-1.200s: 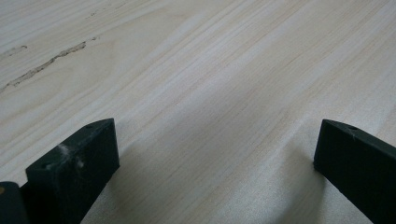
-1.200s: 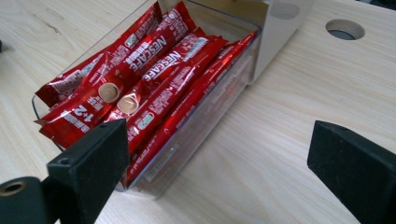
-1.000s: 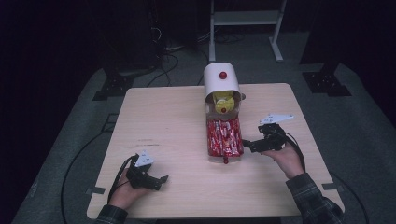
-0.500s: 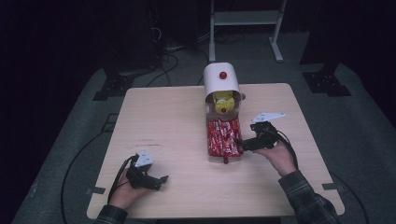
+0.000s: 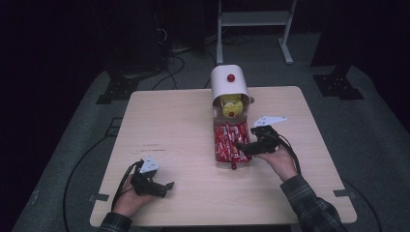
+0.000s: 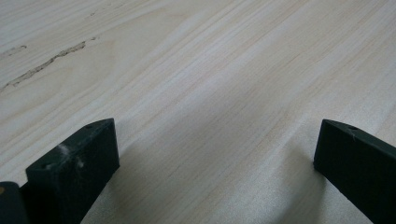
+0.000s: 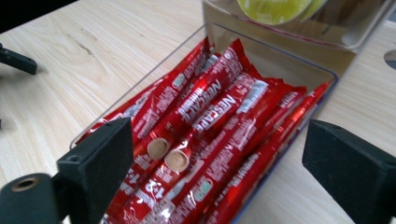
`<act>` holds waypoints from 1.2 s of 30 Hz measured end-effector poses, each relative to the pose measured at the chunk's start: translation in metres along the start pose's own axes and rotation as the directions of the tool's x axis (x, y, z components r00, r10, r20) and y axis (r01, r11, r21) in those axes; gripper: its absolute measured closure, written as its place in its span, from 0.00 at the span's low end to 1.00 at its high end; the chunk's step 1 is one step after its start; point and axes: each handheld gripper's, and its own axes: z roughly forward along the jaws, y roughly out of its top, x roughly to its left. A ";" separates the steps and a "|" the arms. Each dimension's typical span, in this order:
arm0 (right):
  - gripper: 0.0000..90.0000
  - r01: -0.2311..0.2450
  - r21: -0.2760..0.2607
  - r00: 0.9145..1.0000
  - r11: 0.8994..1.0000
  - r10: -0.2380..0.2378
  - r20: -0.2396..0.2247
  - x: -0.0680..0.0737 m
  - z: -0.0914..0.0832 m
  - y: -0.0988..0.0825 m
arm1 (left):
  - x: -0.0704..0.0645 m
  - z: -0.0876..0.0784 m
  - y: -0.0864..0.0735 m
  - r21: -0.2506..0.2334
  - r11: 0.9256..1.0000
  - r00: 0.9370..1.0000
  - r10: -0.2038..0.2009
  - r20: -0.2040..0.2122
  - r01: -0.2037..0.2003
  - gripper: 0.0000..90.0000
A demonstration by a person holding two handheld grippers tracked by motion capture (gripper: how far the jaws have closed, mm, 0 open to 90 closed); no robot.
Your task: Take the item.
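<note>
In the high view, the right gripper (image 5: pixel 243 149) sat right of centre in the frame, its tips at the near right edge of a clear tray (image 5: pixel 218 162) packed with red Nescafé stick sachets (image 5: pixel 227 142). Its jaws had just been closing a little, yet they stood wide apart and pressed on nothing; the right gripper view showed them spread over the lower half of the frame, with the sachets (image 7: pixel 210 135) lying lengthwise between and beyond them, untouched. The tray's wall (image 7: pixel 275 56) ran across the upper middle of that view, and a yellow-green round object (image 7: pixel 273 7) sat at the top edge above it.

Back in the high view, the tray lay just below a white dome-topped dispenser (image 5: pixel 229 84) with a red knob (image 5: pixel 231 77), at the upper centre of the wooden table (image 5: pixel 169 125).

The left gripper (image 5: pixel 164 186) rested at the lower left of the high view, well apart from the tray. The left gripper view showed its two black jaws released and wide, at the bottom corners of the frame, with bare pale wood (image 6: pixel 201 93) between them.
</note>
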 end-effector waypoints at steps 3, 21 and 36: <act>0.14 0.009 -0.021 1.000 1.000 -0.009 0.000 0.003 0.003 0.001 | 0.000 0.000 0.000 -0.001 1.000 1.000 0.000 0.000 0.000 0.00; 0.26 0.013 -0.027 1.000 1.000 -0.013 -0.020 0.015 0.023 0.005 | 0.000 0.000 0.000 0.000 1.000 1.000 0.002 0.001 -0.002 0.00; 0.53 0.037 0.013 0.999 0.999 -0.037 -0.005 0.020 0.033 0.004 | 0.000 0.000 0.000 -0.002 1.000 1.000 0.001 0.001 -0.001 0.00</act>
